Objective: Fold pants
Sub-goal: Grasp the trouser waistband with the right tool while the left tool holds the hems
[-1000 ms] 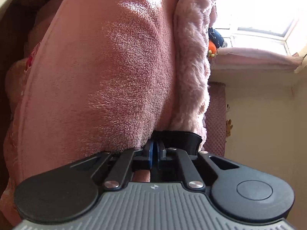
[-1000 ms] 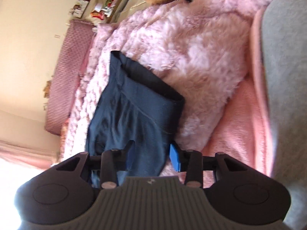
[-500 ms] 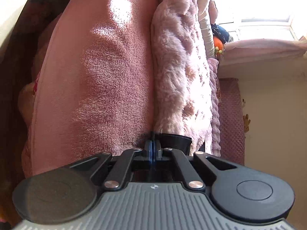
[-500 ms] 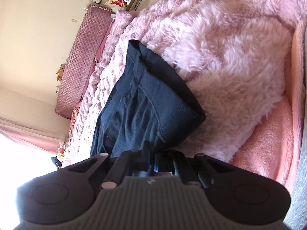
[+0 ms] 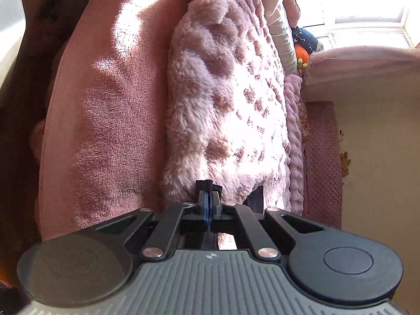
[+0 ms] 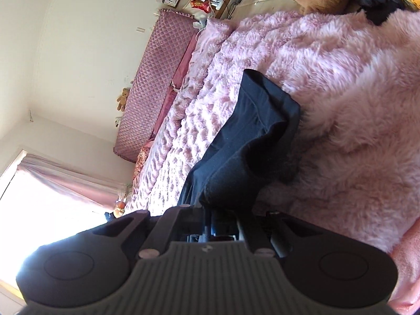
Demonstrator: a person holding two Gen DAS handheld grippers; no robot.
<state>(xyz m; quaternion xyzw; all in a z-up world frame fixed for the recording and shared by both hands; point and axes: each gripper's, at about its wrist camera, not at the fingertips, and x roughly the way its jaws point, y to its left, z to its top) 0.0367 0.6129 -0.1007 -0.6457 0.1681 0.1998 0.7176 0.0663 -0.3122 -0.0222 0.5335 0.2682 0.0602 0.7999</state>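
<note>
pinching pants [image 6: 244, 141], left grip [image 5: 208, 206] apparently likewise

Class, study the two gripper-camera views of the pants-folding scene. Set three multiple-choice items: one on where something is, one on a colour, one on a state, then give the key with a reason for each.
1. What do the pants lie on?
A. a wooden floor
B. a fluffy pink blanket
C. a glass table

2. What colour are the pants?
A. dark navy
B. white
C. bright yellow

3. How does the left gripper stand?
A. wide open, holding nothing
B. shut on dark fabric
C. out of view

Key:
1 B, the right wrist view shows the dark garment spread over pink fur.
2 A, the cloth reads dark navy against the pink.
3 B, the left wrist view shows the blue pads together with dark fabric pinched between them.
</note>
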